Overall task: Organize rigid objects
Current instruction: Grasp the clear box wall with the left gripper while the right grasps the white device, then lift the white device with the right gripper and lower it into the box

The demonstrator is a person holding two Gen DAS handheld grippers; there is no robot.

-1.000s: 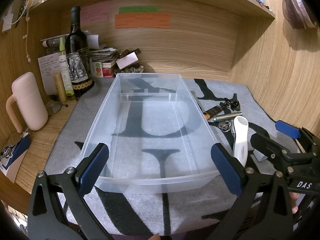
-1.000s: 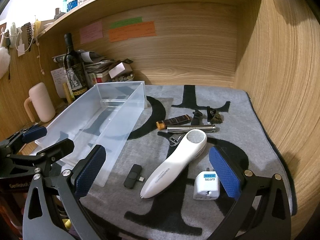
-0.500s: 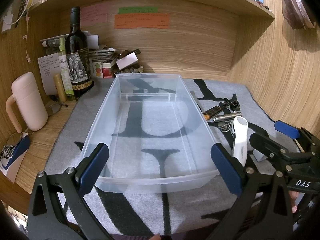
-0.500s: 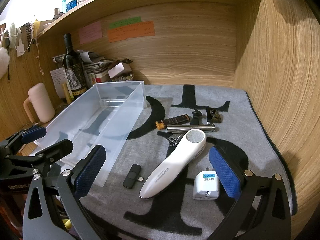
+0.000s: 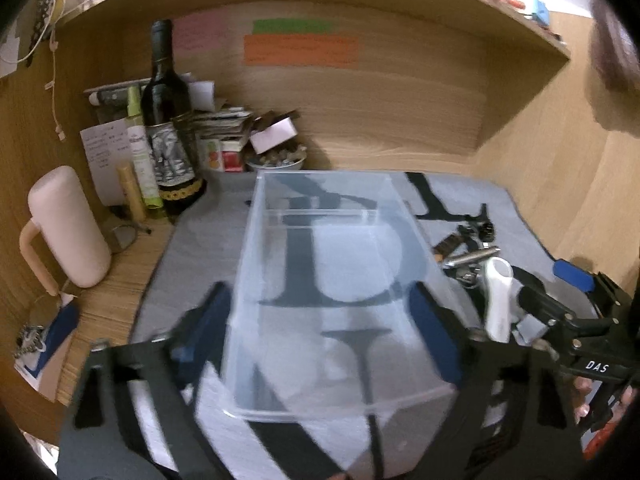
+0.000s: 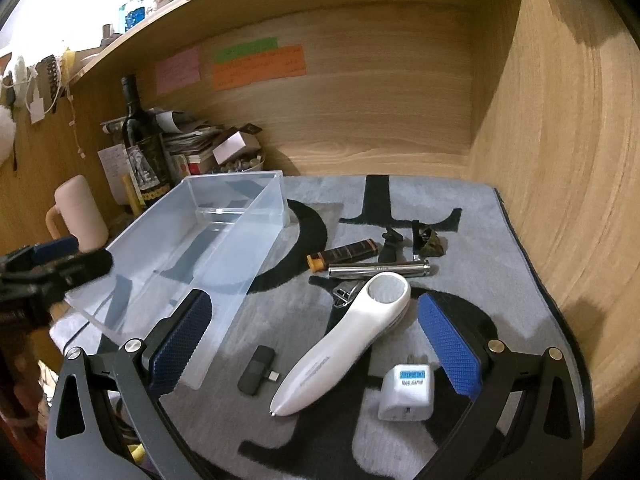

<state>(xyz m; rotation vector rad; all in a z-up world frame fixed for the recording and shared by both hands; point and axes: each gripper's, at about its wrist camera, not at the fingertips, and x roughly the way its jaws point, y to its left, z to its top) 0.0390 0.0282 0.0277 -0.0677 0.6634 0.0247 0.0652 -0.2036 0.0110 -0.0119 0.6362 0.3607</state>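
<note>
My left gripper (image 5: 320, 332) has just been closing and now straddles the near end of the clear plastic bin (image 5: 332, 264), one blue pad on each long wall; the picture is smeared there, so I cannot tell whether the pads already press on the plastic or stand just off it. The bin itself looks empty and lies lengthwise on the grey mat (image 6: 400, 200) with its far end toward the wooden back wall. My right gripper (image 6: 316, 344) hangs wide open with nothing between its pads, just beside the bin's right wall. Right of the bin, on the mat, lie the things to sort: the white handheld device (image 6: 352, 336) lies between my right pads without touching them, the small black dongle (image 6: 256, 370) lies near the bin's near corner, and the white travel adapter (image 6: 406, 392) sits further right, close to my right-hand pad. Further from me than those, and still right of the bin, are a brown lighter (image 6: 344, 254), a metal tube (image 6: 378, 270), a small metal clip (image 6: 343, 295) and some dark bits I cannot make out. Left of the bin, off the mat, stand a dark wine bottle (image 5: 168, 128) and a pink mug (image 5: 66, 228).
</note>
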